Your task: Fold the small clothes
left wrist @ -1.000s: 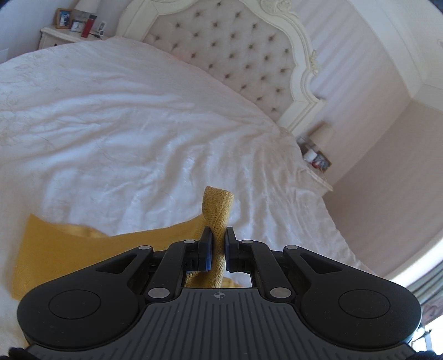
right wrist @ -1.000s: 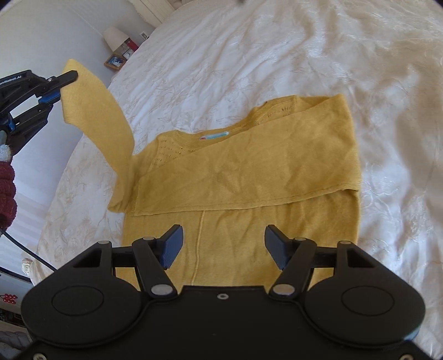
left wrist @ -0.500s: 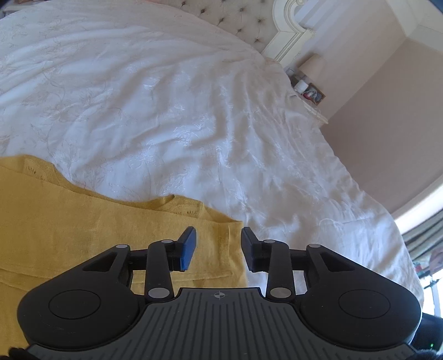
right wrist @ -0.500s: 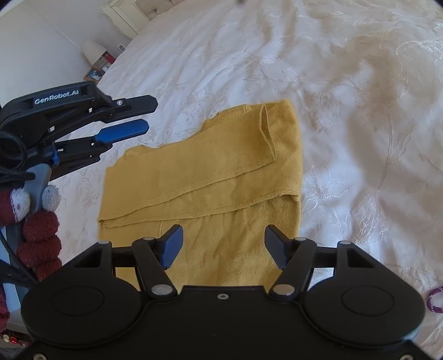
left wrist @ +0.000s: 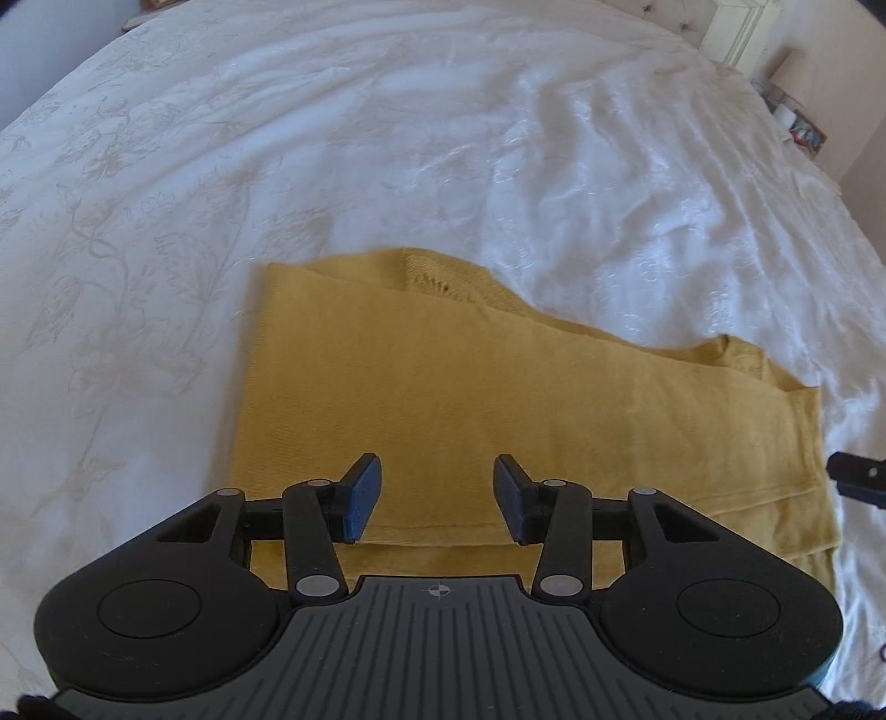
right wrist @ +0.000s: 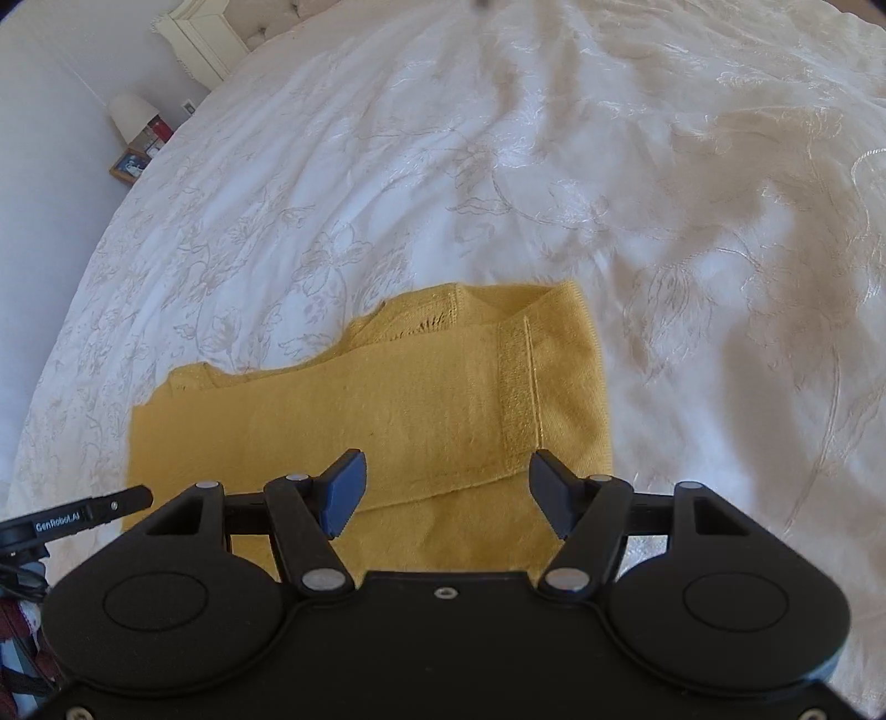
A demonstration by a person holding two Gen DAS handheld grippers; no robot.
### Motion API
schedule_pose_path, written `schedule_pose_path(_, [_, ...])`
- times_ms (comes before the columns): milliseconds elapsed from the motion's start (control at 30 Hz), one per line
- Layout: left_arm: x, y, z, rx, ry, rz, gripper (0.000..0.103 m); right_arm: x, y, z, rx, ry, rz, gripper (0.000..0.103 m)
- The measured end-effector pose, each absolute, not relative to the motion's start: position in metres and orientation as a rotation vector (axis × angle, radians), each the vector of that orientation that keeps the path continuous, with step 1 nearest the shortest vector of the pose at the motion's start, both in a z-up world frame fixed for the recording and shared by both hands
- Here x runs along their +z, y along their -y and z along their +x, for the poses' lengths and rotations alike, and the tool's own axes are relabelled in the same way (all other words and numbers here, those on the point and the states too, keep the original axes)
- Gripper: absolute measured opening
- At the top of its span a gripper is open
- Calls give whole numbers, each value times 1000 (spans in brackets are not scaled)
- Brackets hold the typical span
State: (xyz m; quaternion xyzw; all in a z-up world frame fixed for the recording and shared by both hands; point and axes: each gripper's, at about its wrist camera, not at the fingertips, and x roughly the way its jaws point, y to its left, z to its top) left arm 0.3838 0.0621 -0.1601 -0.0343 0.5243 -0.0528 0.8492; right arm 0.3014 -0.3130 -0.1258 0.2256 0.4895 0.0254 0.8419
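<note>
A mustard-yellow knit sweater (left wrist: 498, 387) lies flat on the white bedspread (left wrist: 387, 138), with both sleeves folded across its body. It also shows in the right wrist view (right wrist: 398, 410), where a ribbed cuff (right wrist: 518, 393) lies near its right edge. My left gripper (left wrist: 437, 498) is open and empty, hovering just above the sweater's near part. My right gripper (right wrist: 448, 495) is open and empty, above the sweater's lower half. The right gripper's tip (left wrist: 858, 479) shows at the right edge of the left wrist view; the left gripper's finger (right wrist: 77, 518) shows at the left of the right wrist view.
The embroidered white bedspread (right wrist: 664, 194) spreads wide around the sweater. A cream headboard (right wrist: 199, 33) and a bedside table with a lamp (right wrist: 130, 113) and picture frame stand at the far left in the right wrist view. The bed's edge drops off at the right in the left wrist view.
My left gripper let go of the sleeve it held raised, which now lies folded across the sweater. Both grippers have moved in over the sweater's lower part.
</note>
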Motion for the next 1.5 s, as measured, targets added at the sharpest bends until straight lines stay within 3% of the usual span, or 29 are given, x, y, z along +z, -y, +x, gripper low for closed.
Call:
schedule_pose_path(233, [-191,-90,391,-67,-1180,-83,45,-149,316,331,23,-1103,449,69])
schedule_pose_path(267, [-191,-89,392,-67,-1182,-77,45,-152,315,334,28,-1112,444,64])
schedule_pose_path(300, [-192,-87,392,-66,-1184,-68,47,-153,313,335,34,-1120,439,46])
schedule_pose_path(333, [-192,-86,393,-65,-1186,-61,49,-154,311,338,39,-1134,425,16])
schedule_pose_path(567, [-197,-81,399,-48,-1203,-40,61,-141,306,328,32,-1136,378,16])
schedule_pose_path(733, [-203,-70,405,-43,-1212,-30,77,-159,312,330,-8,-1168,385,26])
schedule_pose_path(900, [-209,-62,409,-39,-1219,-21,97,-152,310,329,-31,-1132,375,70])
schedule_pose_path(967, [-212,-59,412,-34,-1215,-23,103,-150,310,326,-45,-1124,368,71])
schedule_pose_path(1300, [-218,-52,396,19,-1088,-36,103,-133,312,283,-57,-1105,347,92])
schedule_pose_path(1500, [-211,-55,400,-33,-1116,-22,101,-126,298,247,-70,-1092,334,98])
